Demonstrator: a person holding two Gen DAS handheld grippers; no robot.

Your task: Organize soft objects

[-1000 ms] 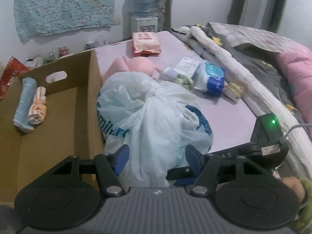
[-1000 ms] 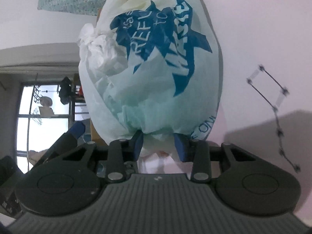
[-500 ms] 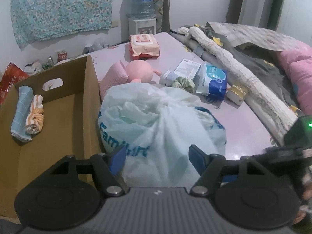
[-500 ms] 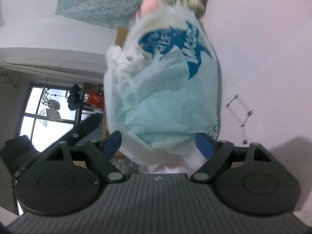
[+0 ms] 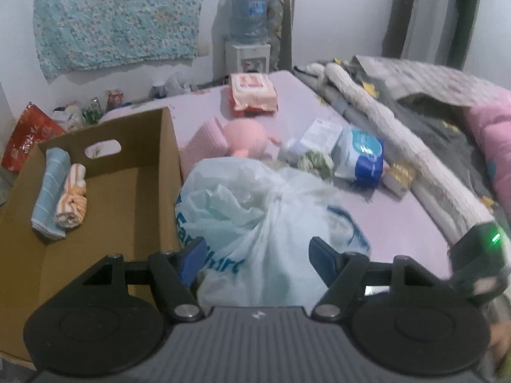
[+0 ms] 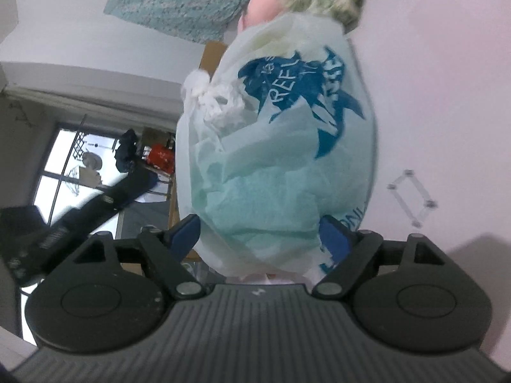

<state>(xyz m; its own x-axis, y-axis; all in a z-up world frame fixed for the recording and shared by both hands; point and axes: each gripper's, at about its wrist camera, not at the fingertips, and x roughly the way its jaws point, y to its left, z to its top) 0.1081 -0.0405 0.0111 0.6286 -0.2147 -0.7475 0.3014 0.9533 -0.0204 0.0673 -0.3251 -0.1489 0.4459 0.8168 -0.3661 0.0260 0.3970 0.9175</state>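
Observation:
A pale blue-green plastic bag with blue print lies on the lilac bed sheet, right beside the open cardboard box. My left gripper straddles its near end, and both blue pads touch its sides. My right gripper comes at the same plastic bag from the side. Its jaws stand wide and are closing, with the bag bulging between them and the pads not squeezing it. Two rolled towels, a blue one and an orange-striped one, lie in the box.
Behind the bag lie a pink plush toy, a green scrunchie, a blue-white pack and an orange wipes pack. A rolled blanket and bedding run along the right. A water dispenser stands at the wall.
My right gripper let go of the pinched bag end, opened wide and drew back a little. The bag slumped flatter onto the bed. My left gripper's fingers spread slightly.

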